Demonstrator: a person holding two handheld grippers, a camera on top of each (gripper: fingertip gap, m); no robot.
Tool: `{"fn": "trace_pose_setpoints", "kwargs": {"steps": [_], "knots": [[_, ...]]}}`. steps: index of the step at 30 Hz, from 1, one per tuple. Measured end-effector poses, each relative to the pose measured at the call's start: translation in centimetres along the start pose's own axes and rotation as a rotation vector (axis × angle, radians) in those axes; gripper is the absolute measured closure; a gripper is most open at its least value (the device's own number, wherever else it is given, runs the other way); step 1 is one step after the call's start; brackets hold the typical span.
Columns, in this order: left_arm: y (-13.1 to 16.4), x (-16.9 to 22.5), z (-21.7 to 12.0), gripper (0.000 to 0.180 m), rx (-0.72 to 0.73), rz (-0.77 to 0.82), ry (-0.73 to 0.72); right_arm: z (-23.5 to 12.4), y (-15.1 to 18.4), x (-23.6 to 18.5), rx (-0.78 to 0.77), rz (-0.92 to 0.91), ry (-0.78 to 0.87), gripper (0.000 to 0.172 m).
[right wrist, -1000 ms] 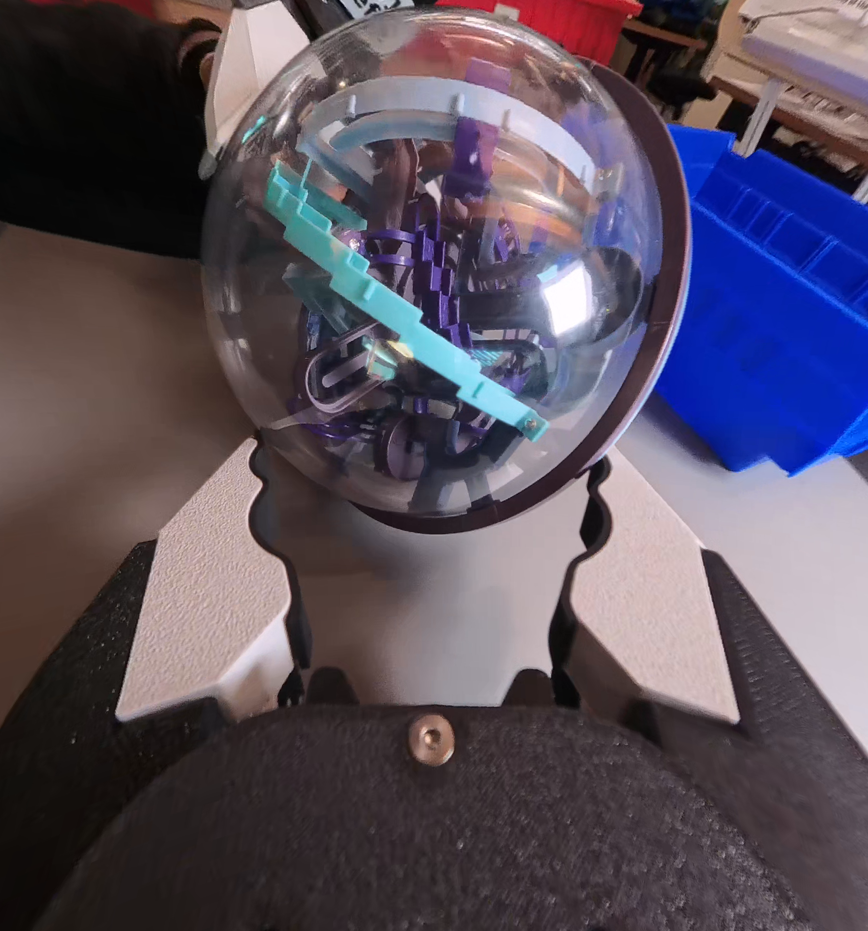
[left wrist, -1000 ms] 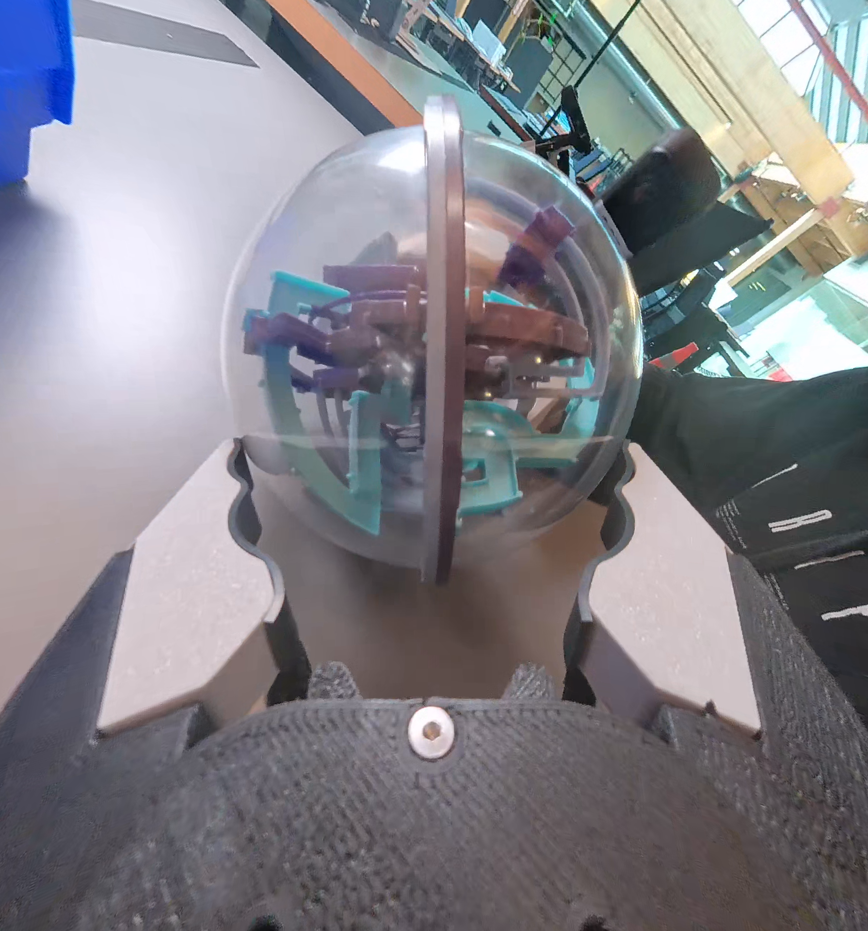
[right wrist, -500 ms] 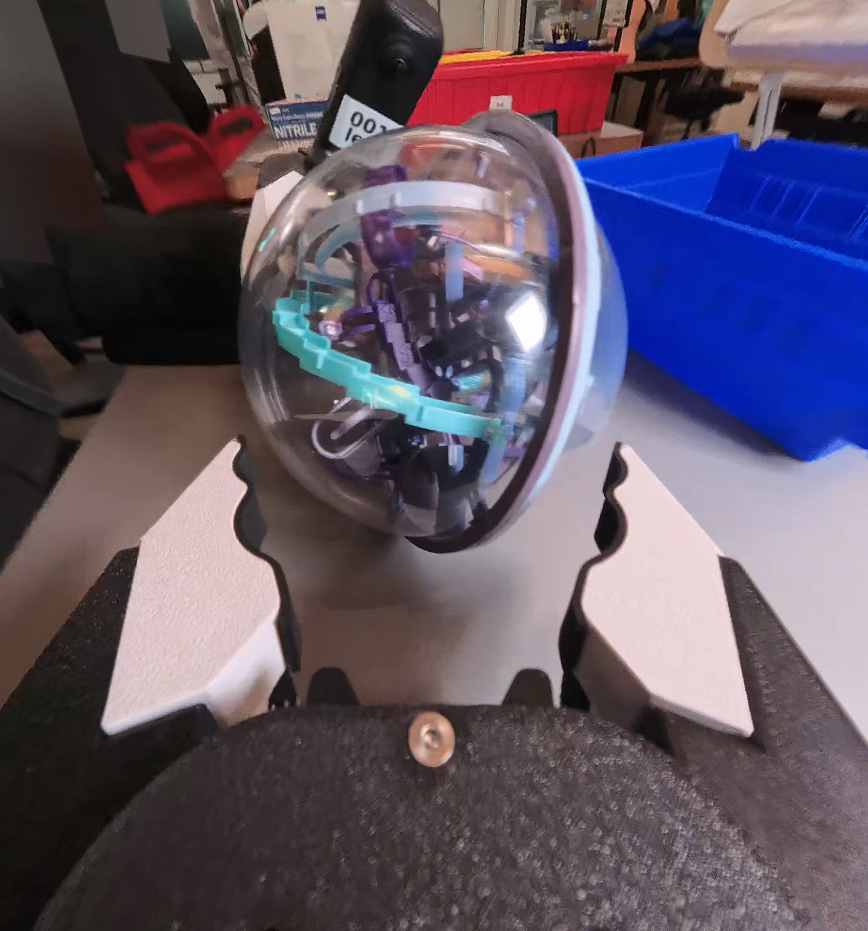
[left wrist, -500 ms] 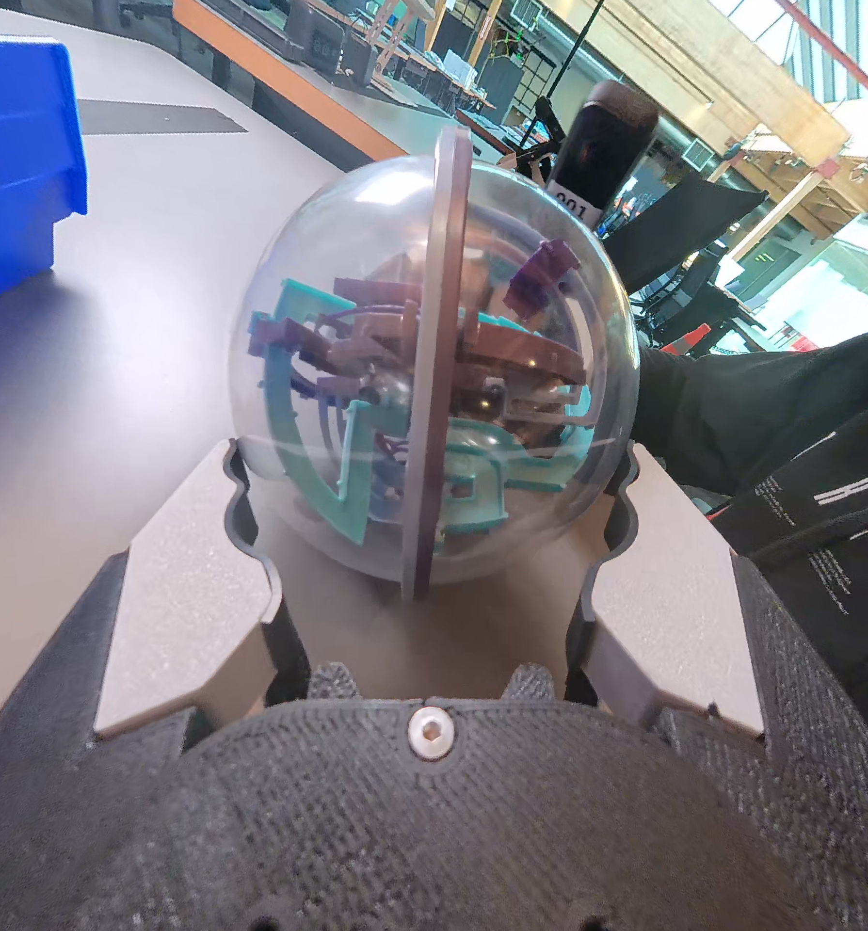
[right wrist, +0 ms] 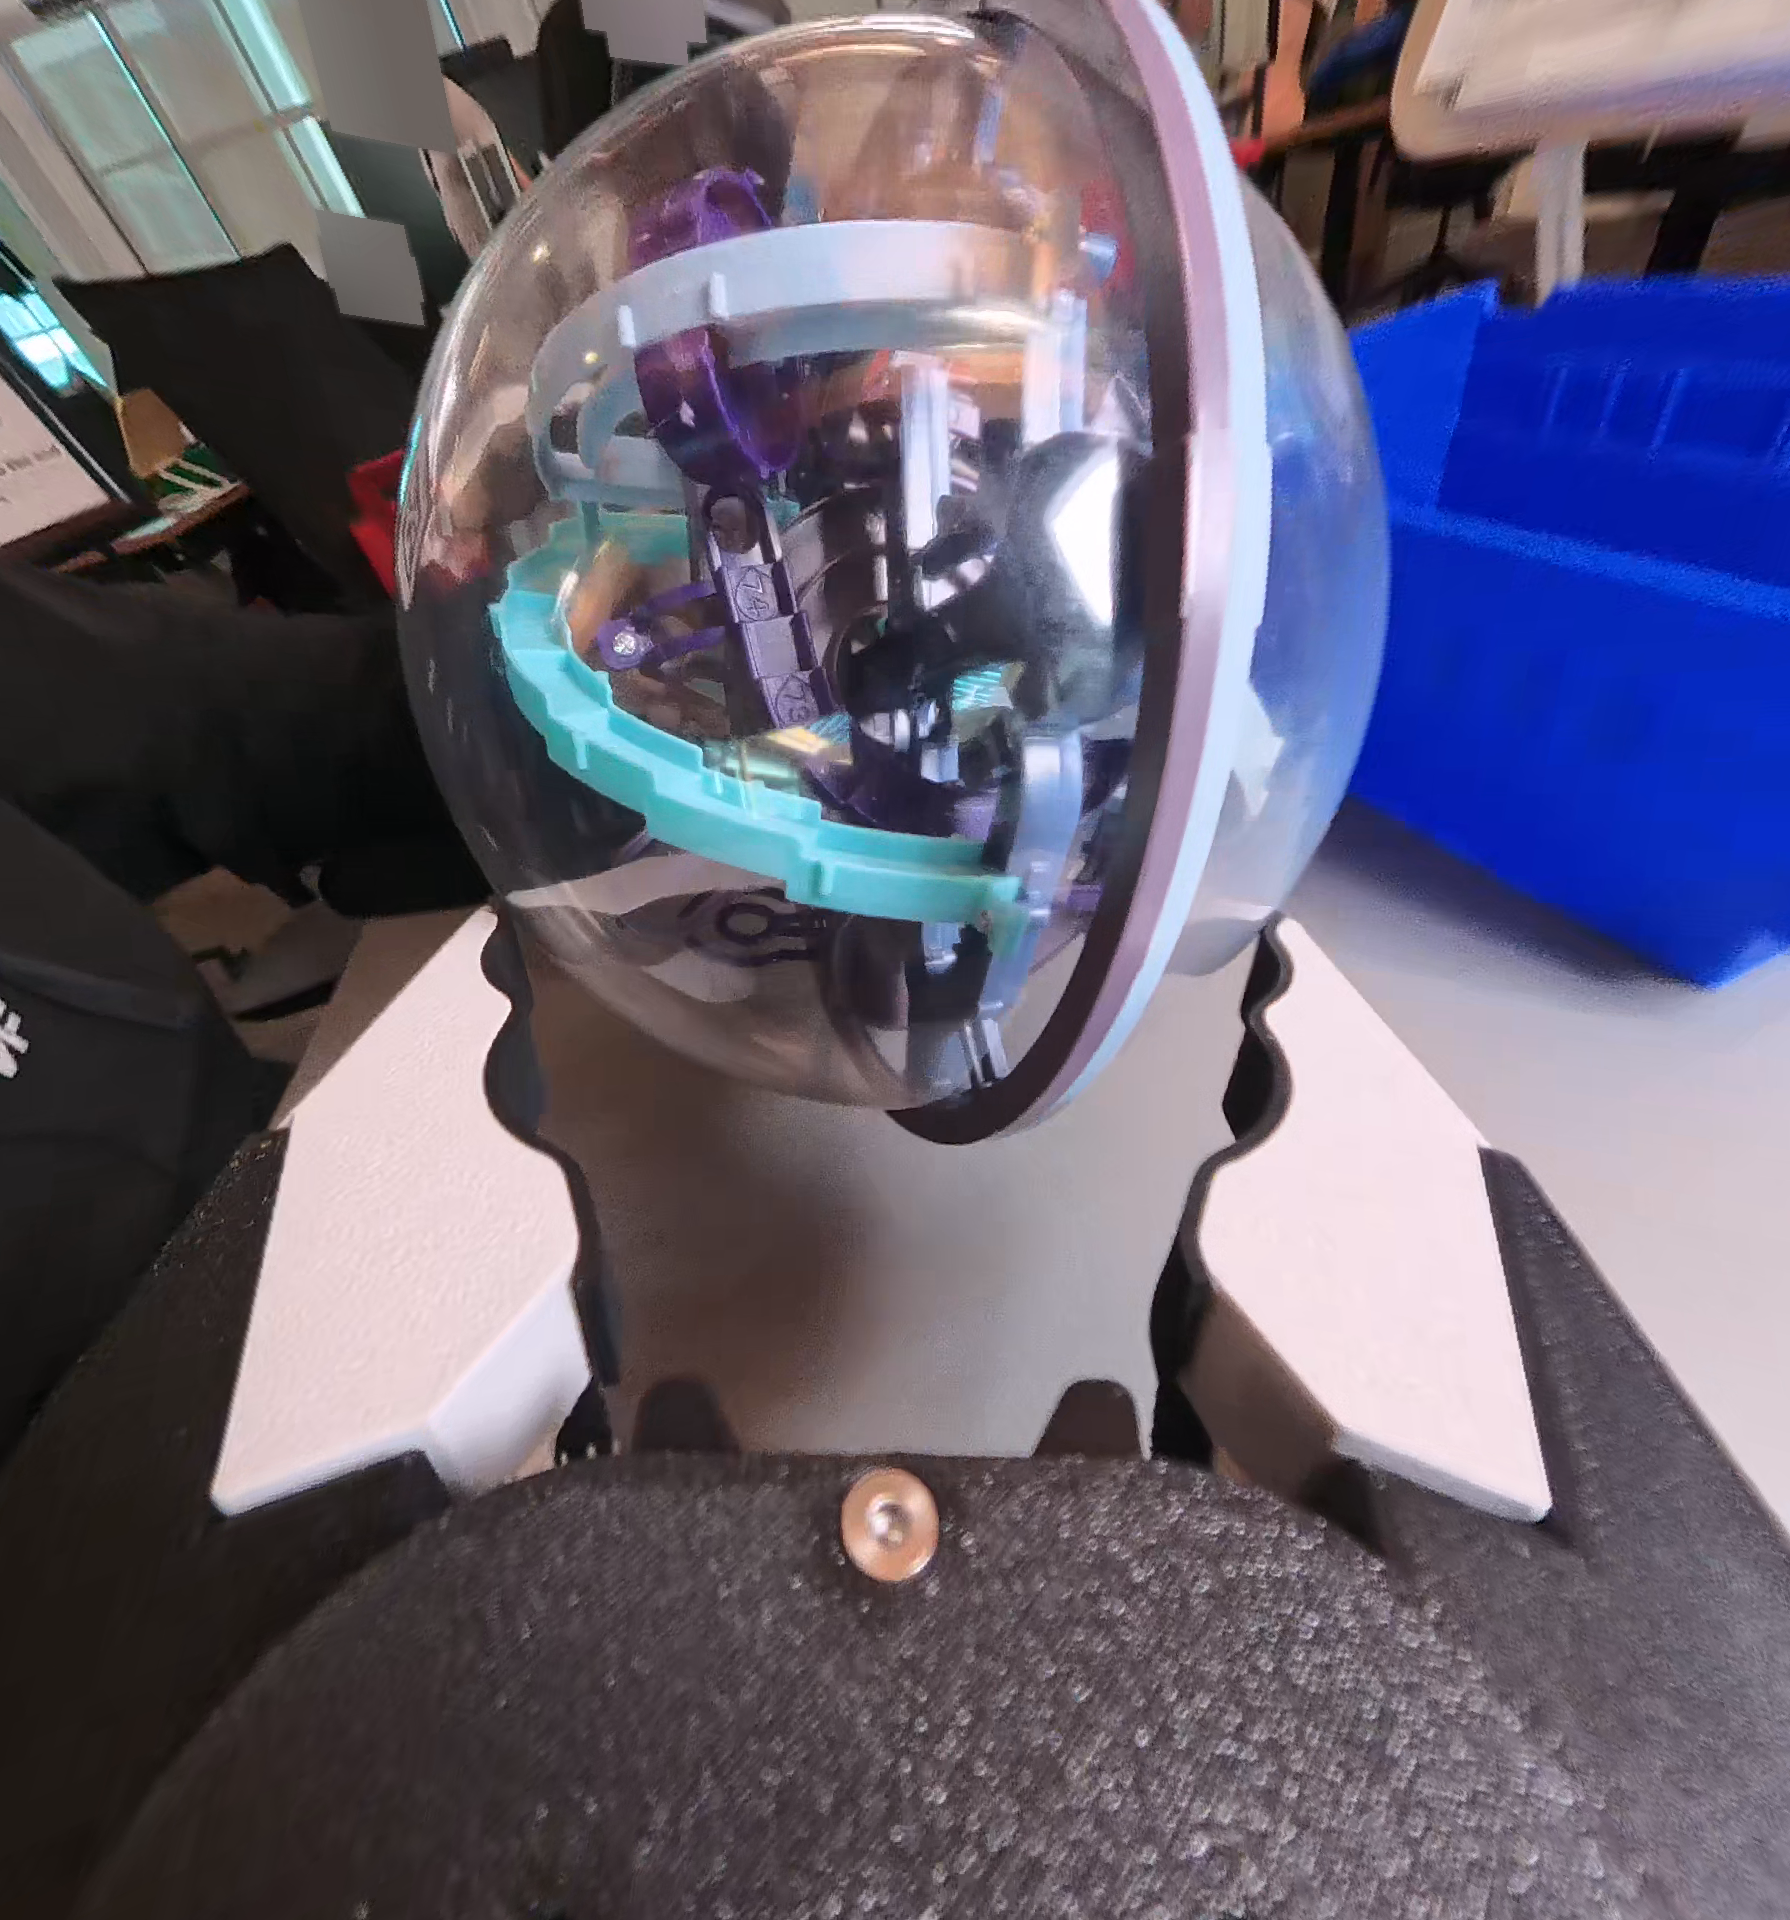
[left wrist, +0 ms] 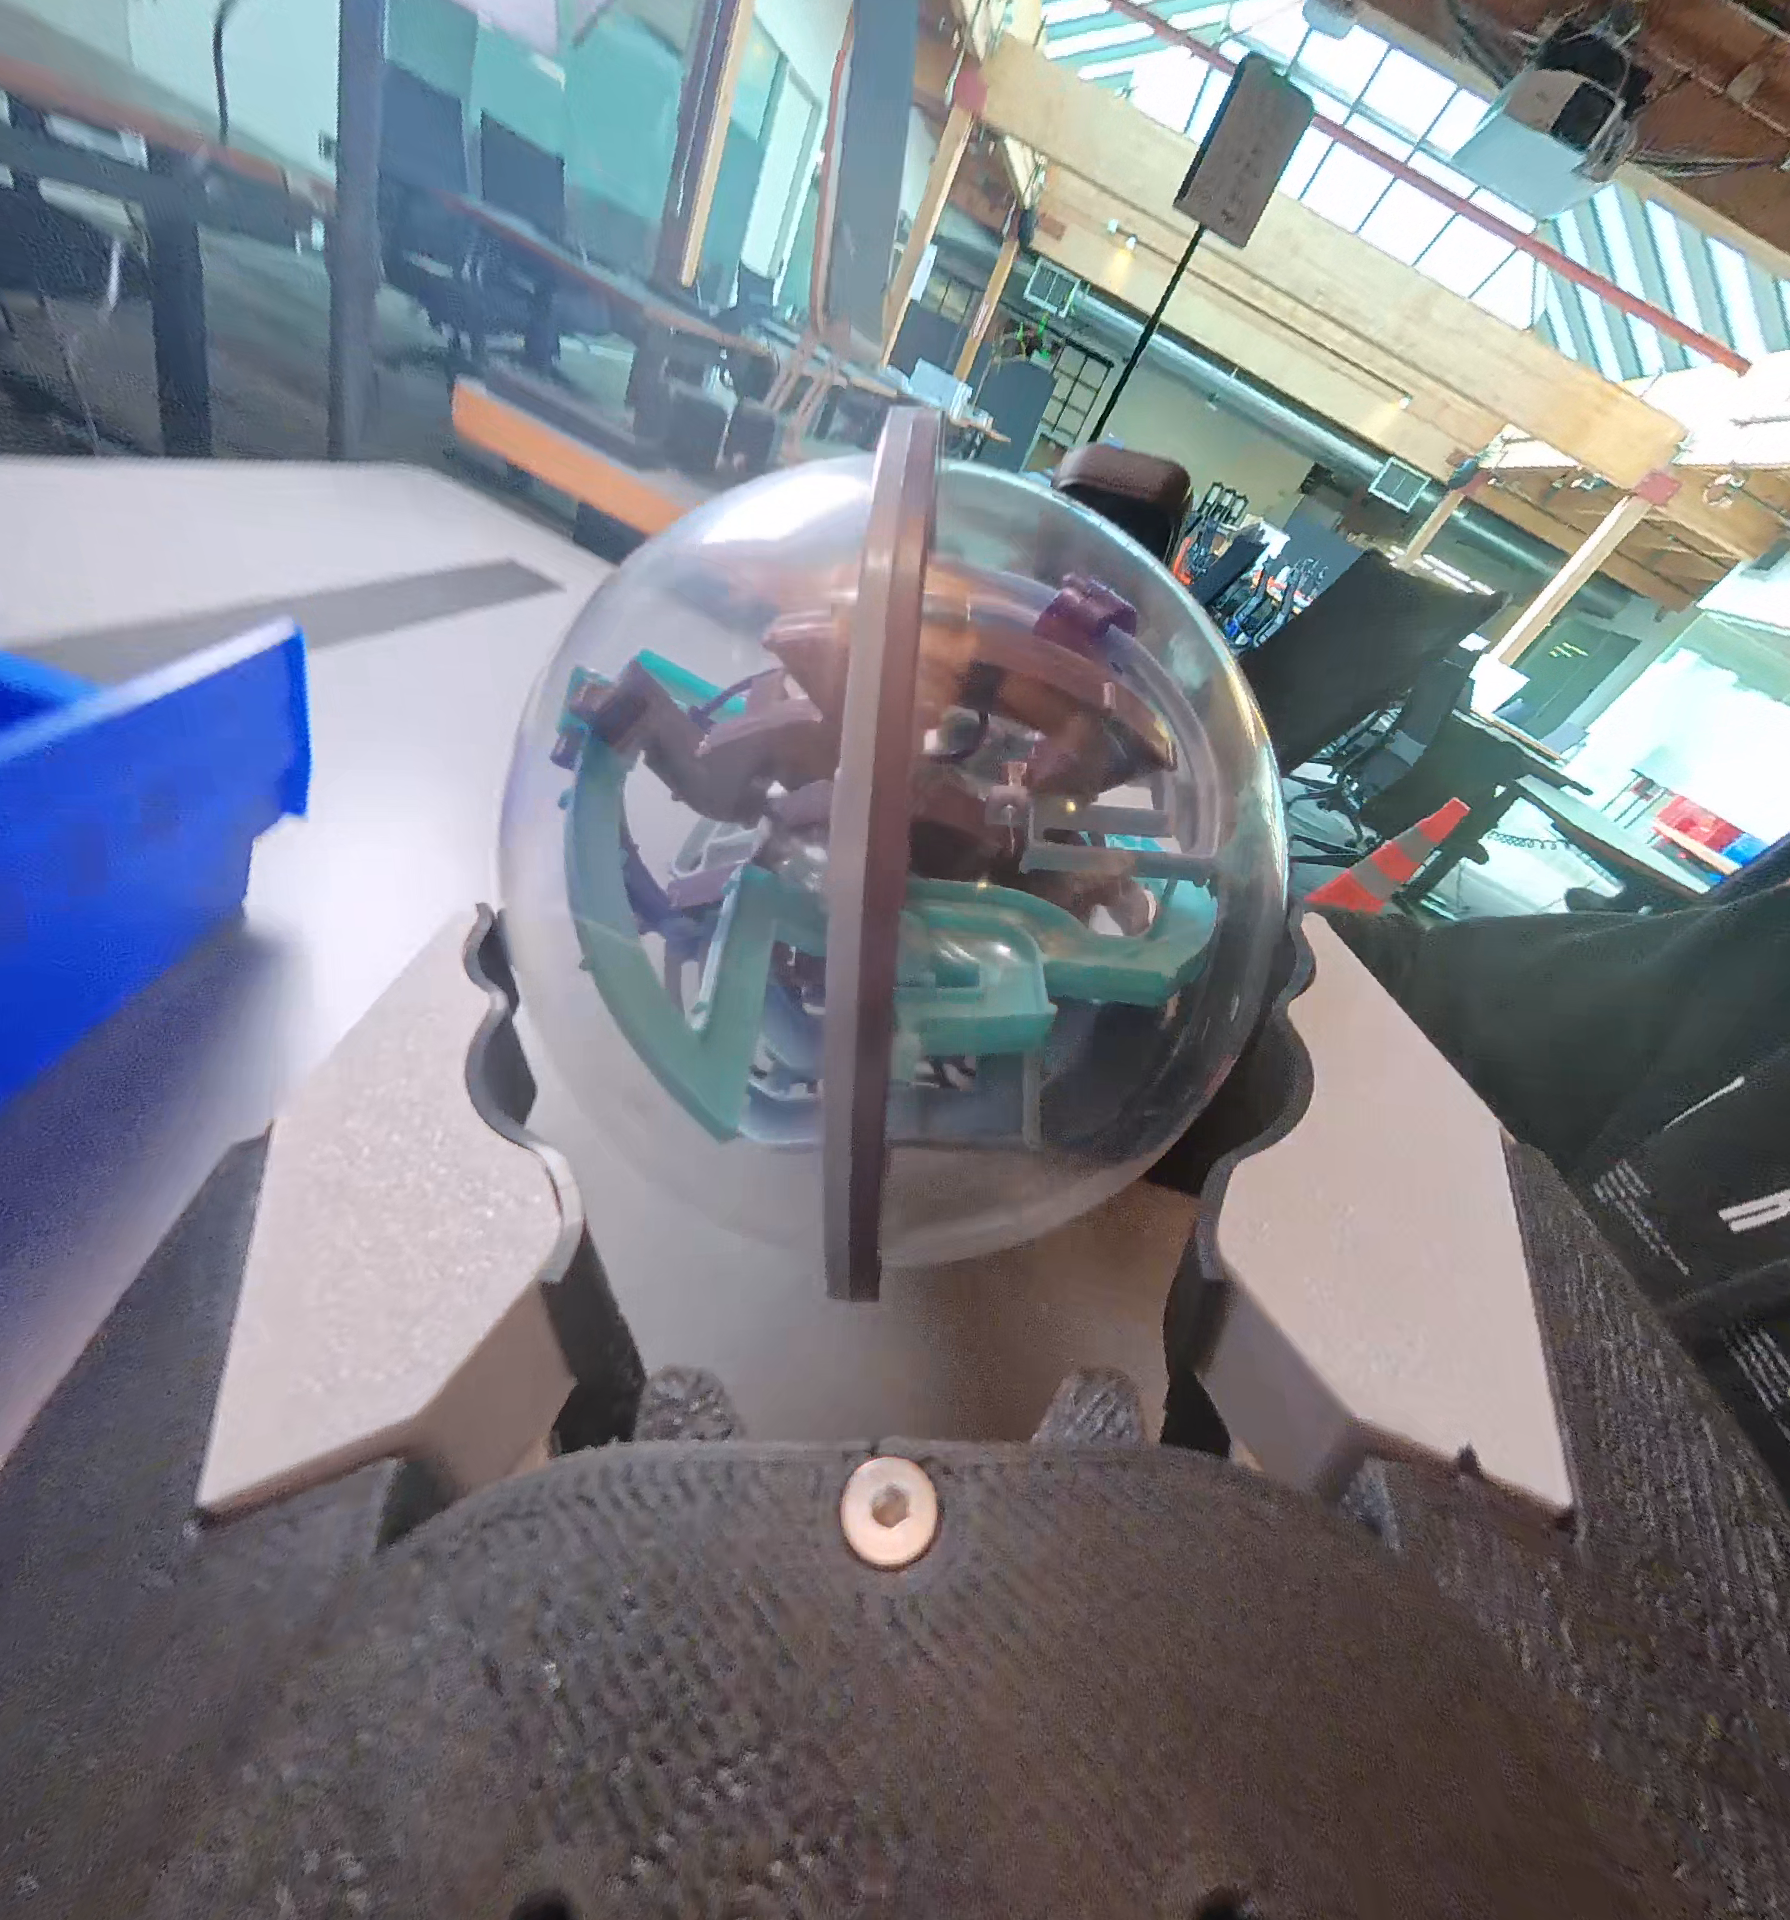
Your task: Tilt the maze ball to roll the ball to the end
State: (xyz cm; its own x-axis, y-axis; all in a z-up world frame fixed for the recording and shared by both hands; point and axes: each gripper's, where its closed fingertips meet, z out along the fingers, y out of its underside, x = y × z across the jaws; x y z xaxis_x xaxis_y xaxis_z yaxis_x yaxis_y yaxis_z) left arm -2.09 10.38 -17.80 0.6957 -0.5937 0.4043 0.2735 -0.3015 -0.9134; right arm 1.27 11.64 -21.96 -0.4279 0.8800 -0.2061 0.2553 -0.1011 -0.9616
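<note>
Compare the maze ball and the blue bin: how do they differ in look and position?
The maze ball is a clear sphere with coloured tracks inside; the blue bin is opaque and boxy. The maze ball sits between the right tongs; the blue bin rests on the table. Both look plastic.

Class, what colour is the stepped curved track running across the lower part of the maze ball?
Turquoise; the stepped track shows best in the right wrist view.
</note>
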Motion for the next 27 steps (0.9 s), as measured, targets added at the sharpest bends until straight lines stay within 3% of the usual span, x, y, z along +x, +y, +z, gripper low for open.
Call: {"fn": "trace_pose_setpoints", "kwargs": {"steps": [6,11,27], "knots": [[-6.5,3.0,-0.8,0.041,0.08,0.148,0.013,-0.8,-6.7,-1.1,0.066,-0.139,0.028,0.039],[-9.9,5.1,-1.4,0.041,0.128,0.227,0.036,-1.3,-10.6,-2.3,0.086,-0.227,0.049,0.039],[-12.3,8.6,-2.9,0.041,0.193,0.334,0.057,-1.5,-13.7,-5.0,0.079,-0.334,0.071,0.039]]}}
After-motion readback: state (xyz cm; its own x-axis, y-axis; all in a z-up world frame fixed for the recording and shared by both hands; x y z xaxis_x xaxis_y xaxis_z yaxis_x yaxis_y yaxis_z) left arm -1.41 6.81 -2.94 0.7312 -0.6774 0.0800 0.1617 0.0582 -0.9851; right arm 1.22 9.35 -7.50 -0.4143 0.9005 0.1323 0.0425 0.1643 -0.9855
